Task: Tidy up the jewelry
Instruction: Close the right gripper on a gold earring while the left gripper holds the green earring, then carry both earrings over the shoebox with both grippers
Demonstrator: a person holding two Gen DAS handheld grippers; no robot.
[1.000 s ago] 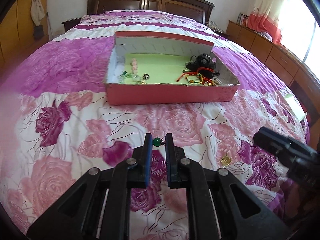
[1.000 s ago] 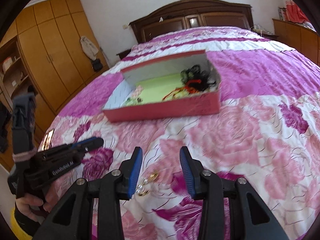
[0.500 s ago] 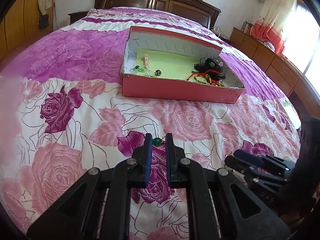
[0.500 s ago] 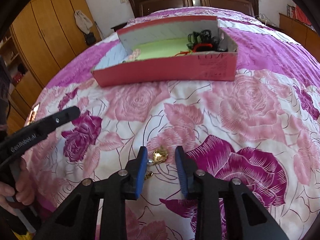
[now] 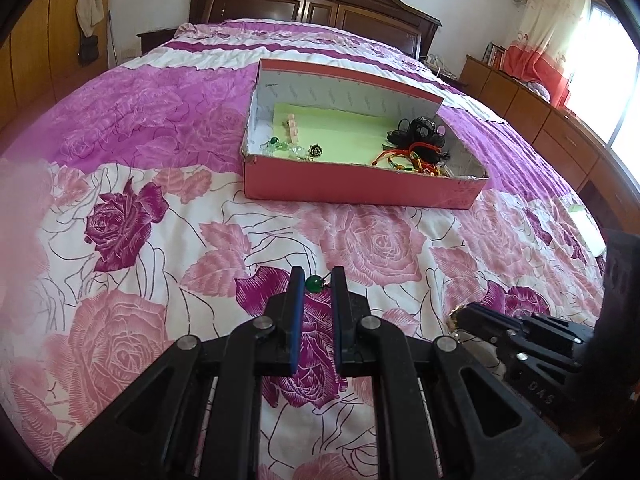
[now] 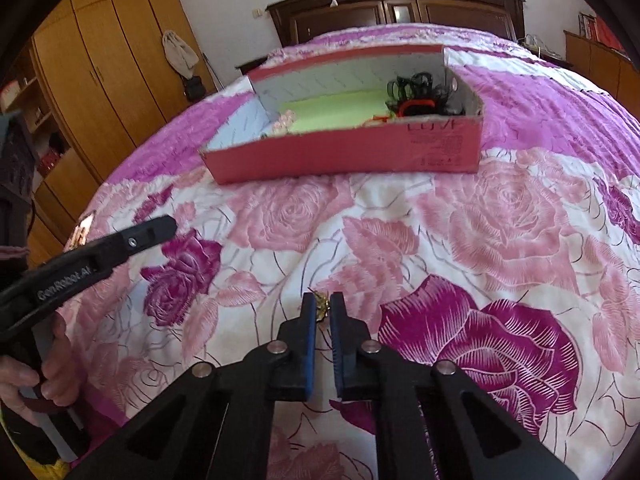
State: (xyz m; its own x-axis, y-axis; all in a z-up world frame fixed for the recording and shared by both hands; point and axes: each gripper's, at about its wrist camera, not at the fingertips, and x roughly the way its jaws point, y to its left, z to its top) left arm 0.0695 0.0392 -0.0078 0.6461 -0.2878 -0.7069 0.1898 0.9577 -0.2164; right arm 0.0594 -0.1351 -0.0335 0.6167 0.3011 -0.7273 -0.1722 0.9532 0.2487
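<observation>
Two pieces in hand: a green bead (image 5: 314,283) pinched at the fingertips of the left gripper (image 5: 314,280), and a small gold trinket (image 6: 321,307) clamped between the narrow blue pads of the right gripper (image 6: 321,304)
Where they are: both pieces low over the rose-print bedspread (image 5: 360,240), on the near side of the box and well apart from it
Left tool: jaws nearly together, bead caught between them
Right tool: jaws just closing tight on the gold piece, which touches the cover
Writing: "GenRobot.AI" in white on the left gripper's arm, seen from the right wrist view; dark print on the red box front, too blurred to read; "DAS" raised on the right gripper's body
Box: one red cardboard box (image 6: 360,156) with white inner walls and a pale green liner (image 5: 348,136)
Box contents: black beaded heap with red and orange cords (image 5: 418,142) at the right end; green and clear beads and a small dark flower piece (image 5: 294,148) at the left
Hand: one hand (image 6: 36,376) round the left tool's grip
Around: one dark wooden headboard (image 5: 312,4), orange wardrobe doors (image 6: 108,60) with a pale bag hung on them, curtained window at right
</observation>
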